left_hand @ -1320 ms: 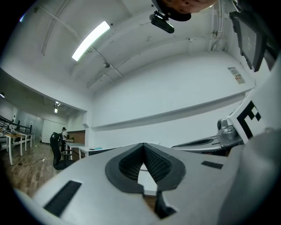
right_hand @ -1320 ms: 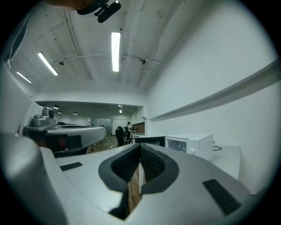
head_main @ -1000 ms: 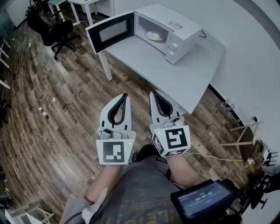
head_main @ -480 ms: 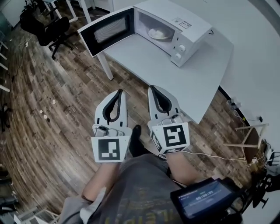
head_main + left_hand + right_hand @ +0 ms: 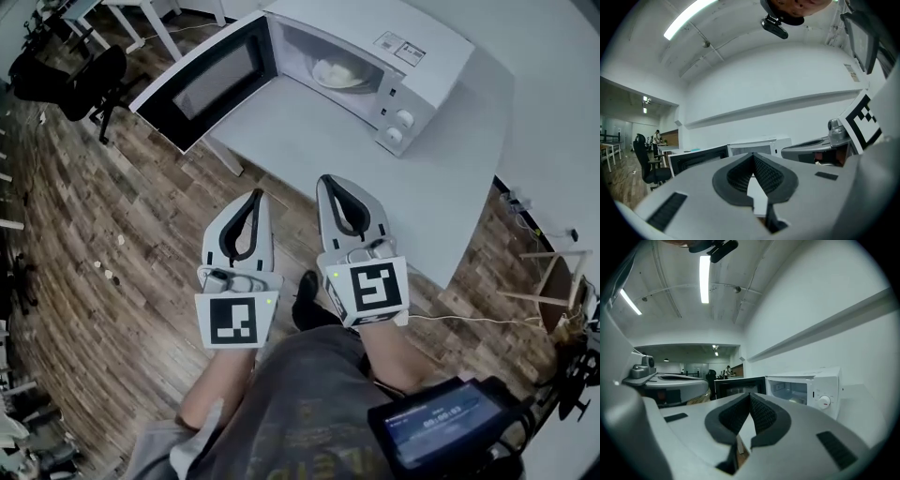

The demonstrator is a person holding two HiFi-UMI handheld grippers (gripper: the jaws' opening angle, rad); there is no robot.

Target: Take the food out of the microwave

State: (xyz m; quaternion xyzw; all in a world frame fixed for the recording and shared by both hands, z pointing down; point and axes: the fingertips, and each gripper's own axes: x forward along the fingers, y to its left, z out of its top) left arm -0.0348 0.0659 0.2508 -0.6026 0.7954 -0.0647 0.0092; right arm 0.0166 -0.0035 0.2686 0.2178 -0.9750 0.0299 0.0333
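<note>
Pale food on a plate point(image 5: 343, 73) sits inside the open microwave point(image 5: 422, 52) on the white table point(image 5: 394, 178). My left gripper point(image 5: 256, 197) and right gripper point(image 5: 328, 181) are both closed, empty and well apart from it. The plate is probably rigid, slick and breakable, so I'd pinch the near rim and keep it level.

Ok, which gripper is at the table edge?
The right gripper: in the head view its tip overlaps the table edge, while the left gripper shows wholly against the floor.
</note>
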